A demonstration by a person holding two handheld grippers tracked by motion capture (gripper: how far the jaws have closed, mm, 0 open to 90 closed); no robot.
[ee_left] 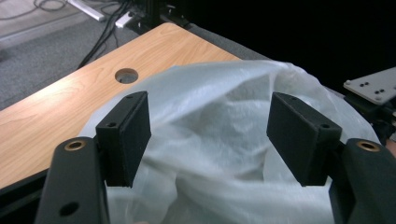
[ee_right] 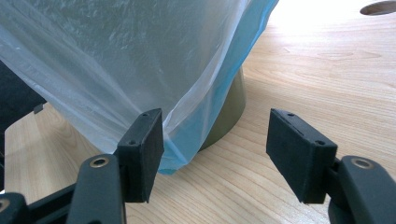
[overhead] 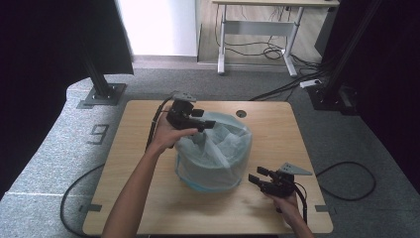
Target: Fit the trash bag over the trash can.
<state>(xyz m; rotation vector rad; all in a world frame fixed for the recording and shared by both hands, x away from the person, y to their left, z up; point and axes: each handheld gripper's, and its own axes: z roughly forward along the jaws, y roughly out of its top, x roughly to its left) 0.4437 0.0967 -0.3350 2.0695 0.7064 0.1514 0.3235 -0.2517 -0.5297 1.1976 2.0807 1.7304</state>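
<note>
A round bin (overhead: 213, 163) stands in the middle of the wooden table (overhead: 277, 134), lined with a pale translucent plastic bag (overhead: 220, 144) that drapes over its sides. My left gripper (overhead: 208, 119) hovers open over the bag's far left rim. In the left gripper view the crumpled bag (ee_left: 210, 154) lies beyond the left gripper (ee_left: 210, 116). My right gripper (overhead: 256, 175) is open, low at the bin's front right. In the right gripper view the bag's blue hem (ee_right: 187, 144) hangs by the left pad (ee_right: 142, 149) of the right gripper (ee_right: 215, 135), over the bin's olive base (ee_right: 231, 109).
A cable hole (overhead: 241, 113) sits near the table's far edge. Beyond the table stand a white-legged desk (overhead: 257, 25), floor cables (overhead: 277, 52) and black stand bases (overhead: 101, 91). The right gripper's grey plate (ee_left: 373, 86) shows at the edge of the left gripper view.
</note>
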